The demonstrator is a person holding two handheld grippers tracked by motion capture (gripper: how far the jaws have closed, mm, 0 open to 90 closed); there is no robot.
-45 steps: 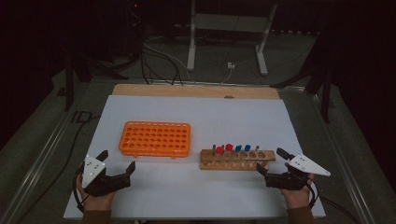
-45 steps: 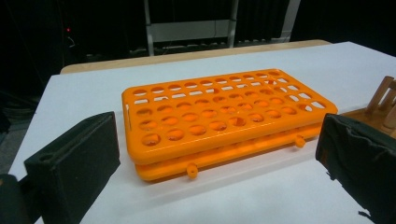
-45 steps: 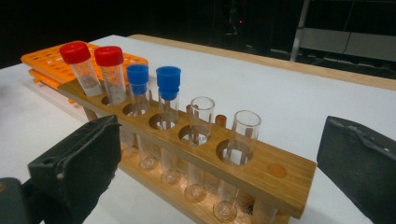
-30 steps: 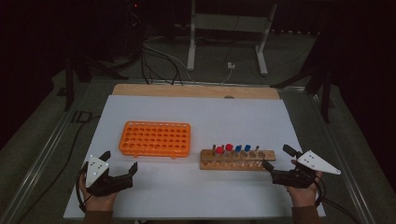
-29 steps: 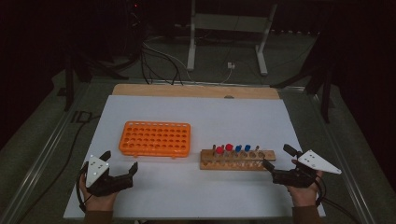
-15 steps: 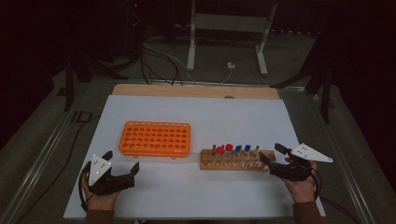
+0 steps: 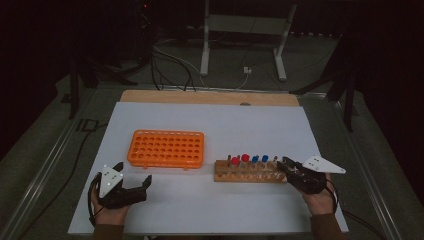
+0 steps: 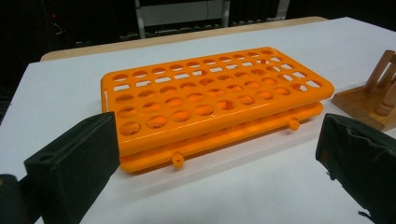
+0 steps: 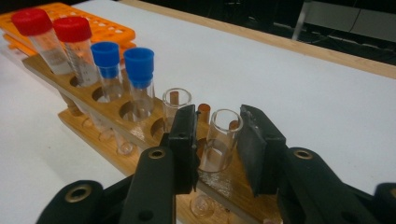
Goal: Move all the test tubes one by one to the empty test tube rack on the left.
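Standing in the end hole of the wooden rack (image 9: pixel 116 121), an uncapped glass tube (image 9: pixel 219 140) sits between the right gripper (image 9: pixel 217 144) jaws, which flank it closely; whether they actually press on the glass is hard to tell. Two blue-capped tubes (image 9: pixel 138 81) and two red-capped tubes (image 9: pixel 74 49) fill holes farther along. Beside the rack lies an orange tube tray (image 7: pixel 166 149), and the left gripper (image 7: pixel 131 181) rests before it on the white table (image 7: pixel 210 120), jaws spread wide.

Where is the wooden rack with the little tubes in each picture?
High view: wooden rack, lower right of centre, beside the right gripper.
Left gripper view: its end at the right edge.
Right gripper view: running from upper left to bottom centre.
Shared landmark: orange rack.
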